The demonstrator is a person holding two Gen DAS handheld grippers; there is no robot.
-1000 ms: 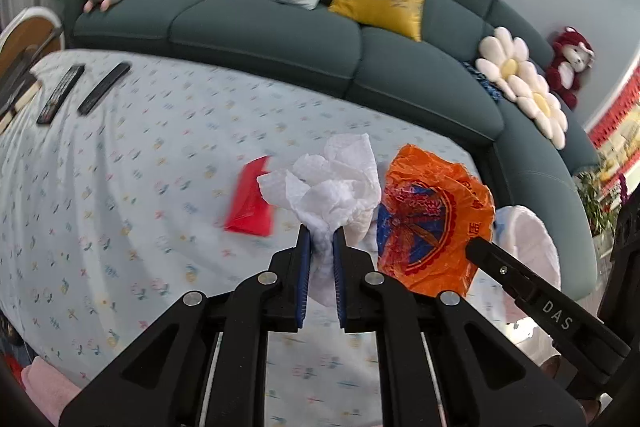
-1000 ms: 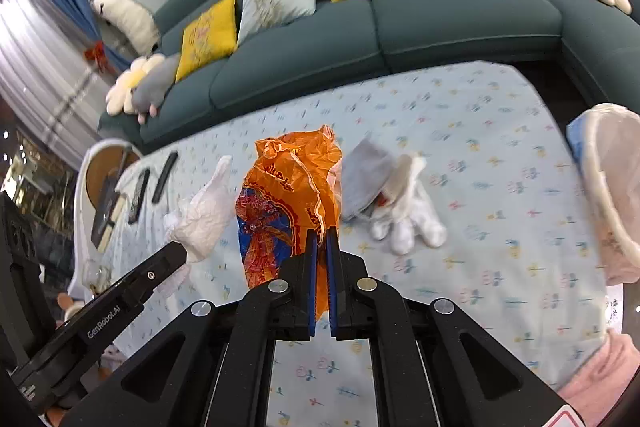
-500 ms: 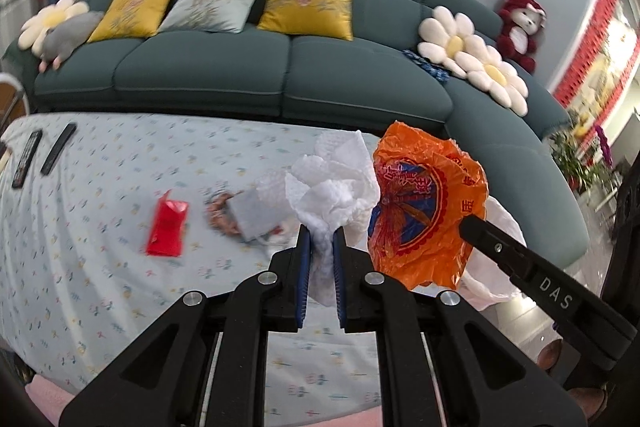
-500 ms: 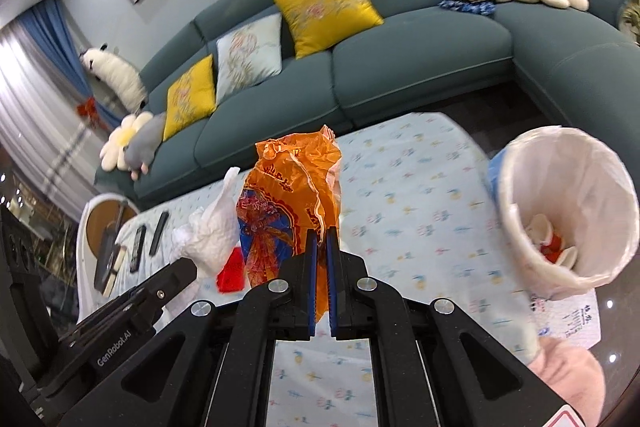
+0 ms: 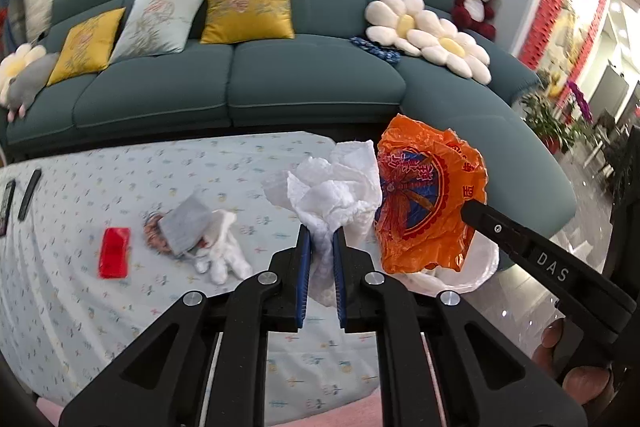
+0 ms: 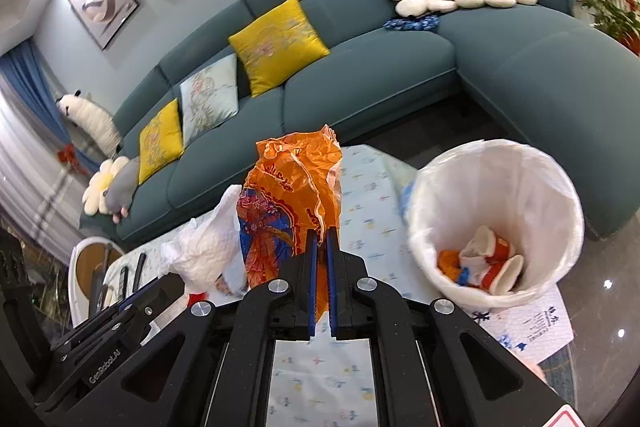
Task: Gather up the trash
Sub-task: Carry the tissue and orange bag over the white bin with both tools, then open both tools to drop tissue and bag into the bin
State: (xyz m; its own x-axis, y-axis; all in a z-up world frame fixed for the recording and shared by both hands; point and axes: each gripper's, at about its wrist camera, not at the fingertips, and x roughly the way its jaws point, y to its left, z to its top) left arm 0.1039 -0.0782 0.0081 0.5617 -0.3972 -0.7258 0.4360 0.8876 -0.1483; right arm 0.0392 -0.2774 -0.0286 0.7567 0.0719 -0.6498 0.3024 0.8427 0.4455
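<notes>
My left gripper (image 5: 320,233) is shut on a crumpled white tissue (image 5: 334,193) and holds it above the table's right end. My right gripper (image 6: 322,235) is shut on an orange printed plastic bag (image 6: 294,203), held up just left of a white-lined trash bin (image 6: 496,223) with several scraps inside. The bag (image 5: 426,203) hangs right of the tissue in the left wrist view, and the tissue (image 6: 206,247) shows left of the bag in the right wrist view. A red wrapper (image 5: 115,253) and a pile of grey and white scraps (image 5: 200,233) lie on the table.
The table wears a pale flowered cloth (image 5: 100,307). Two black remotes (image 5: 29,193) lie at its far left. A teal sofa (image 5: 240,83) with cushions runs behind and curves round to the right. A paper sheet (image 6: 532,327) lies under the bin.
Both grippers have swung right and towards the bin with their loads still held. The bin now sits closer and lower in the right wrist view.
</notes>
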